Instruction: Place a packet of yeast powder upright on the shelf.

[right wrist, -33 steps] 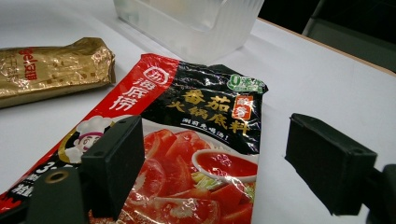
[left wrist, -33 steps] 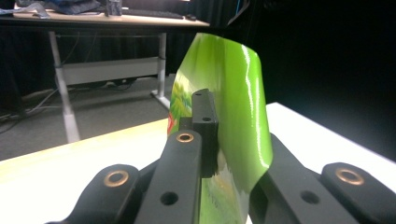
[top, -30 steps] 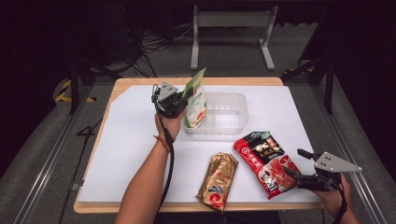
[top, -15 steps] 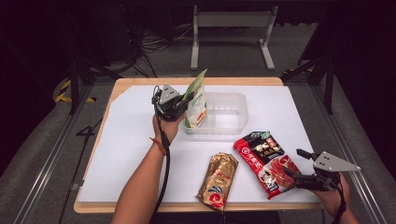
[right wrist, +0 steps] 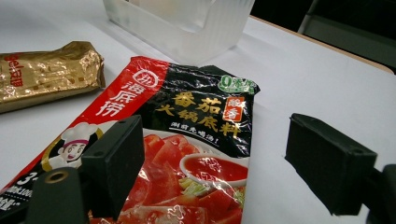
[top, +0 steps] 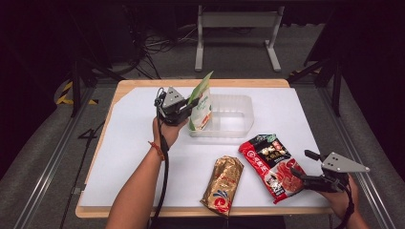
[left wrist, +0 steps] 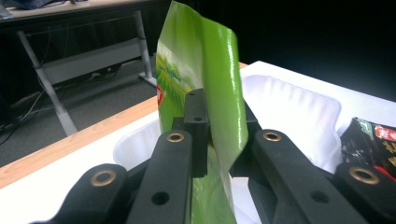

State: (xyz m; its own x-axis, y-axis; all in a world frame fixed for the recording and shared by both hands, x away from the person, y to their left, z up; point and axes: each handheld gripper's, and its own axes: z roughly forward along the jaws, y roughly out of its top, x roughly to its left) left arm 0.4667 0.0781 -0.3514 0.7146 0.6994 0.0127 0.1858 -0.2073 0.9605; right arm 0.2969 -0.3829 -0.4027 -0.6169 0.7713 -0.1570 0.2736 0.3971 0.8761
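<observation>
At the left, the left gripper [top: 184, 107] has the green snack pouch [top: 202, 102] between its jaws. The jaws have just been easing apart, yet in the left gripper view the pads still sit against the pouch's edge [left wrist: 212, 93]. The pouch stands upright in the left end of the clear plastic tray [top: 239, 117], at the far middle of the white table [top: 129, 143]. Near the front edge lies a gold foil packet [top: 222, 185]. Right of it lies a red hotpot-base packet [top: 274, 164]. The right gripper [top: 303, 174] rests at that packet's near right corner, jaws wide apart above it, holding nothing.
</observation>
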